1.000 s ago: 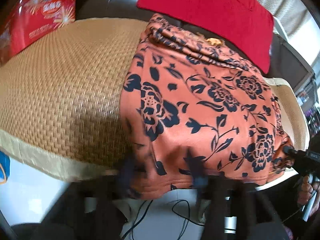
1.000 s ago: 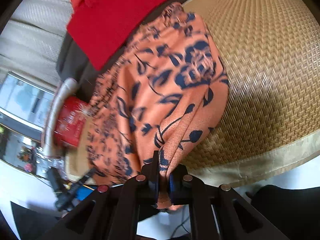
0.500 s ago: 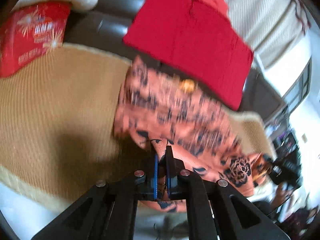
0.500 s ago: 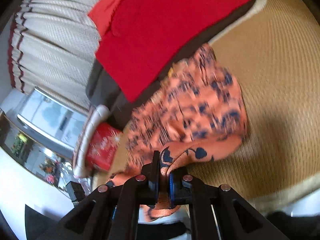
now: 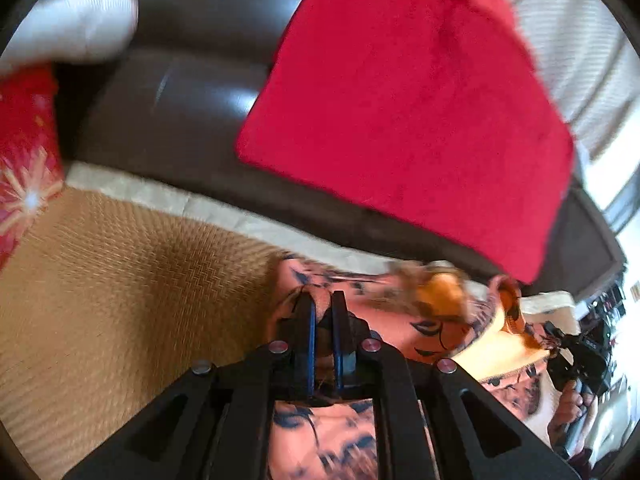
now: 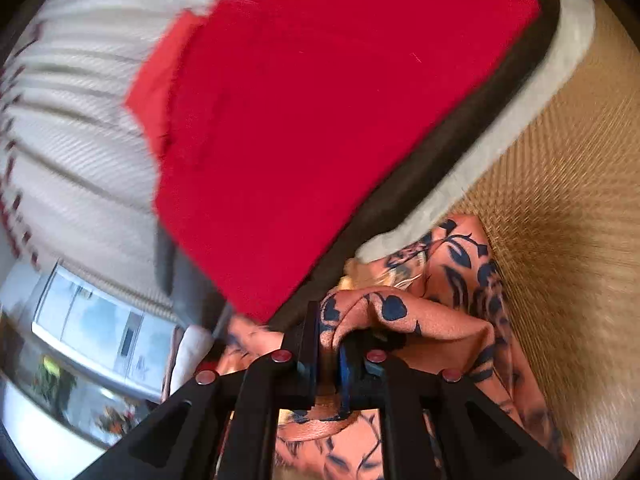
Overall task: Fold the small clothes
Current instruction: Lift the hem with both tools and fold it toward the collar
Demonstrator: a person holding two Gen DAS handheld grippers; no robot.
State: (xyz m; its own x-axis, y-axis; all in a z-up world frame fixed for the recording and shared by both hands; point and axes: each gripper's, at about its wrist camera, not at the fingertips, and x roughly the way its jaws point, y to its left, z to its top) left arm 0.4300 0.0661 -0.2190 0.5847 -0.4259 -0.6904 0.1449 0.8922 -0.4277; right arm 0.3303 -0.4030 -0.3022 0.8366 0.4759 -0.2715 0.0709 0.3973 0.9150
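Here the left gripper point(image 5: 322, 300) and the right gripper point(image 6: 330, 322) each pinch an edge of the orange floral garment point(image 5: 432, 332), fingers pressed nearly together on the cloth, which lies on the woven mat point(image 5: 120, 280) near the red cloth point(image 5: 400, 100) draped farther back.

The orange fabric garment with a dark blue flower print point(image 5: 440, 332) lies bunched and folded over on the woven straw mat point(image 5: 120, 280).
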